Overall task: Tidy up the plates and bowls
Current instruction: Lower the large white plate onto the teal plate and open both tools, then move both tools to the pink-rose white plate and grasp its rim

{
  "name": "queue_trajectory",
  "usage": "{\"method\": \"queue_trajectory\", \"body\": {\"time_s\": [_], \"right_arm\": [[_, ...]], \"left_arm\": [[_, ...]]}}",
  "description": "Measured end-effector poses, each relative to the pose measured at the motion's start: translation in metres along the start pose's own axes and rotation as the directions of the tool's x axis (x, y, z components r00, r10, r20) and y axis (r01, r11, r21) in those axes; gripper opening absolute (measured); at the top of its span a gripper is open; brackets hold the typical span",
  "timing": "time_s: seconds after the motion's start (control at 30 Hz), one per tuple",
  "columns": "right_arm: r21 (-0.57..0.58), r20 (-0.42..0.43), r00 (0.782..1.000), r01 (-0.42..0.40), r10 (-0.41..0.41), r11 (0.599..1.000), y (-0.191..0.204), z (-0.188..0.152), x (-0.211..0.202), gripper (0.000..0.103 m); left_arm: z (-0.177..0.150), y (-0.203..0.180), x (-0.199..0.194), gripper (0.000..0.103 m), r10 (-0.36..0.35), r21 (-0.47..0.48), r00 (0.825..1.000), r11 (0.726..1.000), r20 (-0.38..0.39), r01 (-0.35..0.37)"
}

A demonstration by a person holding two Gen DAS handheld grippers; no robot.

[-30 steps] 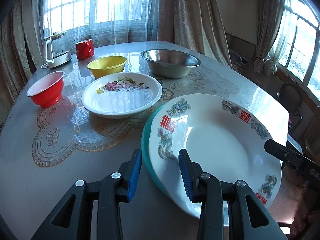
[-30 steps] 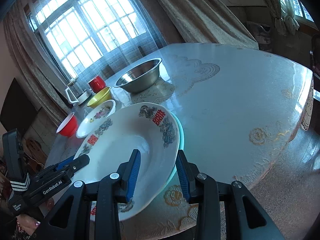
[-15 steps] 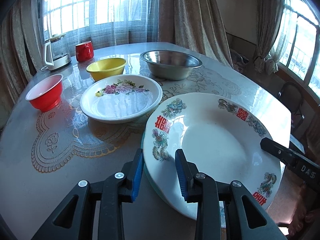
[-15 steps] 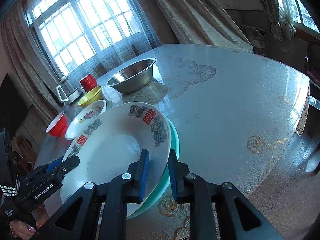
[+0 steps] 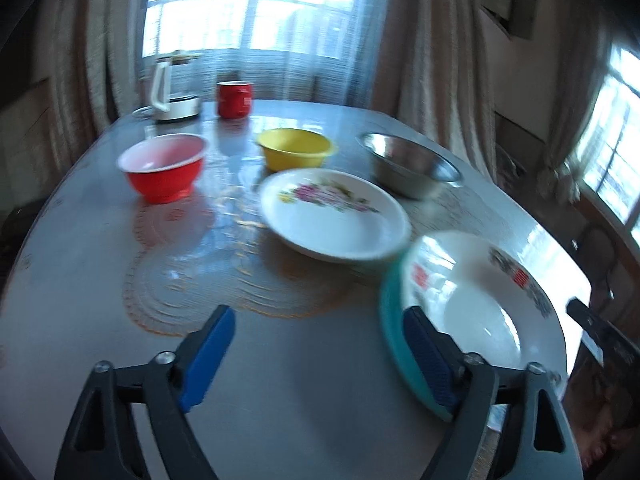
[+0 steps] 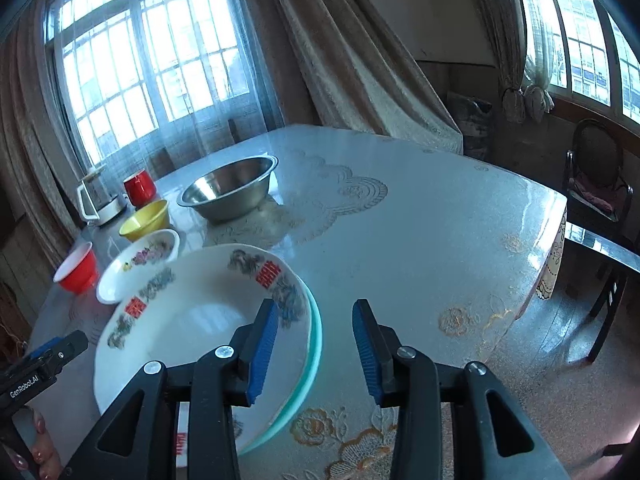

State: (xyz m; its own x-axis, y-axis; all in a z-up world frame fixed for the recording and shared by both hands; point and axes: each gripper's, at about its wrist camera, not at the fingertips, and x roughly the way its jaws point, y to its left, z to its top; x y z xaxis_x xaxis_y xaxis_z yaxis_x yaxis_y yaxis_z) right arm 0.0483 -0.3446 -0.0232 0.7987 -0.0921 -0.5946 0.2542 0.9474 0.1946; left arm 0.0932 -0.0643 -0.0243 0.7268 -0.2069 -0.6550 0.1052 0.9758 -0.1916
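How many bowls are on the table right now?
3: a red bowl at the left, a yellow bowl in the middle, a steel bowl to its right. None looks hidden.

Quick count of what's on the bench: three plates, meaning a big white one with red characters stacked on a teal one, plus a flowered plate just beside them. Three bowls: red, yellow, steel. One red mug, one kettle. And two tongs, left and right.
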Motion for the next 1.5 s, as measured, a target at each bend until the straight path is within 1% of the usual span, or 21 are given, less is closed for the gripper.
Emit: {"method": "queue_trajectory", "body": {"time_s": [0.03, 0.1, 0.17, 0.23, 0.33, 0.43, 0.5, 0.57, 0.63, 0.73, 0.8, 0.83, 0.93, 1.0, 1.13, 1.2, 1.37, 1.5], "right_arm": [[-0.006, -0.002, 1.0, 0.001, -0.001, 1.0, 0.003, 0.002, 0.0, 0.04], [-0.041, -0.008, 1.0, 0.022, -0.023, 0.999, 0.014, 0.006, 0.0, 0.04], [-0.066, -0.011, 0.999, 0.037, -0.038, 0.997, 0.025, 0.011, 0.001, 0.04], [-0.077, -0.023, 1.0, 0.014, -0.016, 0.997, 0.039, 0.019, 0.005, 0.04], [-0.094, -0.048, 0.999, 0.0, -0.004, 0.996, 0.059, 0.029, 0.011, 0.043], [-0.114, -0.079, 0.997, -0.027, 0.018, 0.993, 0.082, 0.04, 0.023, 0.043], [-0.132, -0.106, 0.993, -0.056, 0.043, 0.99, 0.098, 0.047, 0.033, 0.043], [-0.153, -0.144, 0.988, -0.079, 0.057, 0.985, 0.114, 0.055, 0.051, 0.043], [-0.147, -0.186, 0.98, -0.103, 0.075, 0.984, 0.124, 0.061, 0.067, 0.043], [-0.136, -0.215, 0.972, -0.127, 0.096, 0.983, 0.136, 0.07, 0.084, 0.043], [-0.145, -0.219, 0.971, -0.129, 0.095, 0.981, 0.146, 0.075, 0.098, 0.043], [-0.141, -0.233, 0.967, -0.138, 0.103, 0.98, 0.15, 0.077, 0.105, 0.043], [-0.083, -0.304, 0.943, -0.168, 0.135, 0.982, 0.155, 0.081, 0.132, 0.043], [-0.074, -0.342, 0.931, -0.162, 0.128, 0.984, 0.159, 0.08, 0.148, 0.043], [-0.109, -0.362, 0.926, -0.154, 0.105, 0.982, 0.169, 0.079, 0.165, 0.043], [-0.102, -0.378, 0.918, -0.166, 0.116, 0.981, 0.171, 0.08, 0.172, 0.043], [-0.103, -0.406, 0.908, -0.159, 0.104, 0.982, 0.172, 0.079, 0.185, 0.043], [-0.094, -0.44, 0.891, -0.172, 0.114, 0.981, 0.173, 0.075, 0.195, 0.043]], "left_arm": [[0.005, 0.009, 0.001, 0.093, 0.01, -0.026, 1.0, 1.0, 0.006, -0.009], [0.013, 0.019, 0.005, 0.099, 0.021, -0.054, 1.0, 0.998, 0.008, -0.02], [0.024, 0.027, 0.012, 0.1, 0.047, -0.06, 0.999, 0.997, 0.003, -0.046], [0.035, 0.032, 0.022, 0.102, 0.072, -0.055, 0.997, 0.996, 0.008, -0.072], [0.051, 0.035, 0.043, 0.102, 0.097, -0.032, 0.995, 0.995, -0.003, -0.097], [0.065, 0.038, 0.068, 0.102, 0.132, -0.015, 0.99, 0.991, -0.043, -0.133], [0.07, 0.042, 0.084, 0.102, 0.127, -0.02, 0.99, 0.992, -0.066, -0.128], [0.073, 0.046, 0.093, 0.101, 0.116, -0.031, 0.99, 0.992, -0.084, -0.119], [0.072, 0.052, 0.098, 0.101, 0.101, -0.048, 0.99, 0.993, -0.101, -0.106], [0.074, 0.057, 0.097, 0.101, 0.091, -0.057, 0.992, 0.994, -0.089, -0.096], [0.075, 0.06, 0.096, 0.101, 0.075, -0.061, 0.994, 0.995, -0.079, -0.079], [0.075, 0.061, 0.097, 0.101, 0.073, -0.061, 0.994, 0.995, -0.077, -0.078], [0.076, 0.066, 0.102, 0.1, 0.063, -0.066, 0.994, 0.995, -0.087, -0.069], [0.076, 0.068, 0.104, 0.1, 0.058, -0.078, 0.994, 0.995, -0.093, -0.065], [0.077, 0.067, 0.106, 0.099, 0.05, -0.08, 0.994, 0.995, -0.098, -0.058], [0.077, 0.067, 0.108, 0.099, 0.05, -0.08, 0.994, 0.995, -0.1, -0.058], [0.075, 0.064, 0.111, 0.098, 0.054, -0.068, 0.993, 0.996, -0.105, -0.062], [0.074, 0.062, 0.116, 0.092, 0.046, -0.057, 0.992, 0.997, -0.121, -0.053]]}}
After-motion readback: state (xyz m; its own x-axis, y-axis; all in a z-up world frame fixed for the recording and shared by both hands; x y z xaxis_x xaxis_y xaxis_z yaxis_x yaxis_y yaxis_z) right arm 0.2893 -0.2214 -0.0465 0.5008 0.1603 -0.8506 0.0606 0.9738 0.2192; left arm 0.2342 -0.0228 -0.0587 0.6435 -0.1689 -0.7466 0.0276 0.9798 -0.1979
